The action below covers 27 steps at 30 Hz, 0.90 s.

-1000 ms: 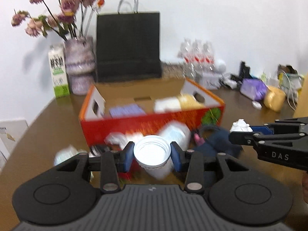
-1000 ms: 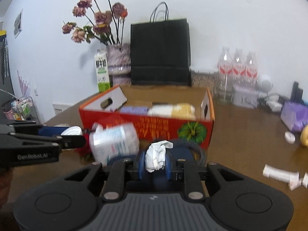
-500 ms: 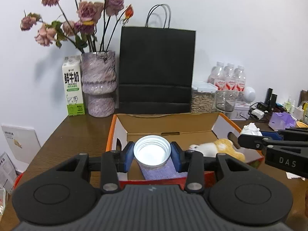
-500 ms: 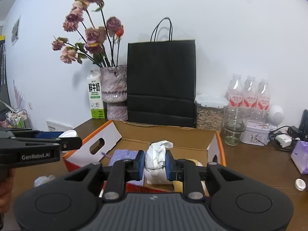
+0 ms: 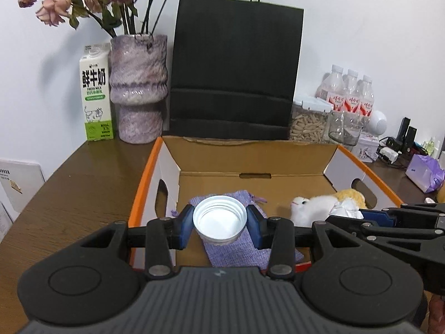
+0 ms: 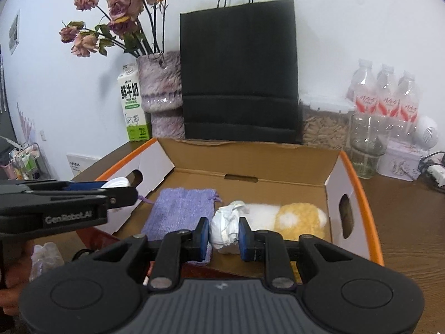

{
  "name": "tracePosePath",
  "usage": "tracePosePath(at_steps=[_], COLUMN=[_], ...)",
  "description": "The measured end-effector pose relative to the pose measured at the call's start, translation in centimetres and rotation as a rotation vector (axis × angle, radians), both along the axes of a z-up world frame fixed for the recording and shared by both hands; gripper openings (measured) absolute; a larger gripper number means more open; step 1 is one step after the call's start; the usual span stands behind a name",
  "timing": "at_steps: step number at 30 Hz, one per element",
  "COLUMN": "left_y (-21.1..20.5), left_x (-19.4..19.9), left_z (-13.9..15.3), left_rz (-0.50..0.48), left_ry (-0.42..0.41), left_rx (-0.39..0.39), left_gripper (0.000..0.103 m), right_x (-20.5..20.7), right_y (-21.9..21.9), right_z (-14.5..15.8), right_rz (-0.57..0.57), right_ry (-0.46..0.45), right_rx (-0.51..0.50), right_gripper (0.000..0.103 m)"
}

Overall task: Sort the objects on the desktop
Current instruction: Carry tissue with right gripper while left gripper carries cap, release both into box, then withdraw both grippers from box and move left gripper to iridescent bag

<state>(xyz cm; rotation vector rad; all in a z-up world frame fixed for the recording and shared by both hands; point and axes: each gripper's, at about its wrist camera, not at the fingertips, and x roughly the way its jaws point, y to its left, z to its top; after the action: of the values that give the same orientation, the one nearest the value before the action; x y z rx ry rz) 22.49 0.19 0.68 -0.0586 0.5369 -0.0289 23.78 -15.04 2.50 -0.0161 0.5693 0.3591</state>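
White plastic is pinched in the left claw (image 5: 219,224): a round, ribbed screw cap (image 5: 219,222), open side facing the camera, held directly above the lilac woven pouch (image 5: 244,247) on the floor of the orange-edged cardboard box (image 5: 144,192). A crumpled white paper wad (image 6: 225,229) is gripped between the pads of the right claw (image 6: 224,235), just before the white-and-yellow plush toy (image 6: 292,217). Both loads are judged to hang over the box already, so only lowering is needed. Beyond stands a black paper bag (image 5: 236,66).
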Motion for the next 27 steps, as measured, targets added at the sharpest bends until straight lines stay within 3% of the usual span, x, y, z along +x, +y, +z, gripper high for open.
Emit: tracePosePath(at_steps=[11,13,14,17,19,22,24,27], left_y=[-0.9,-0.9,-0.8,-0.8,-0.9,-0.9,-0.6,-0.3], left_x=[0.7,0.5,0.5,0.2,-0.1,-0.2,-0.2,-0.3], left_z=[-2.1,-2.0,-1.9,-1.5,-1.2,-1.0,-0.8,-0.5], left_rz=[-0.04,-0.035,-0.031,-0.013,-0.007,0.016,0.024,0.033], left_ry=[0.044,0.037,0.032,0.007,-0.012,-0.03,-0.033,-0.042], left_rx=[0.045,0.045,0.047,0.056,0.067,0.081,0.077,0.069], left_gripper=[0.041,0.044,0.051,0.081,0.088,0.103,0.103,0.103], right_x=[0.3,0.1,0.1,0.1,-0.1,-0.3,-0.4,-0.5], right_y=[-0.5,-0.5,-0.5,-0.6,-0.8,-1.1,-1.4,-1.6], right_z=[-1.2,-1.1,-1.0,-0.8,-0.6,-0.2,0.1,0.4], right_rz=[0.014,0.004,-0.001,-0.016,-0.032,-0.049,-0.057,-0.064], right_ry=[0.032,0.025,0.023,0.018,0.007,-0.01,-0.015,-0.025], right_rx=[0.007,-0.005,-0.01,-0.022,-0.033,-0.048,-0.042,-0.042], right_gripper=[0.023,0.028,0.03,0.055,0.085,0.093,0.103,0.103])
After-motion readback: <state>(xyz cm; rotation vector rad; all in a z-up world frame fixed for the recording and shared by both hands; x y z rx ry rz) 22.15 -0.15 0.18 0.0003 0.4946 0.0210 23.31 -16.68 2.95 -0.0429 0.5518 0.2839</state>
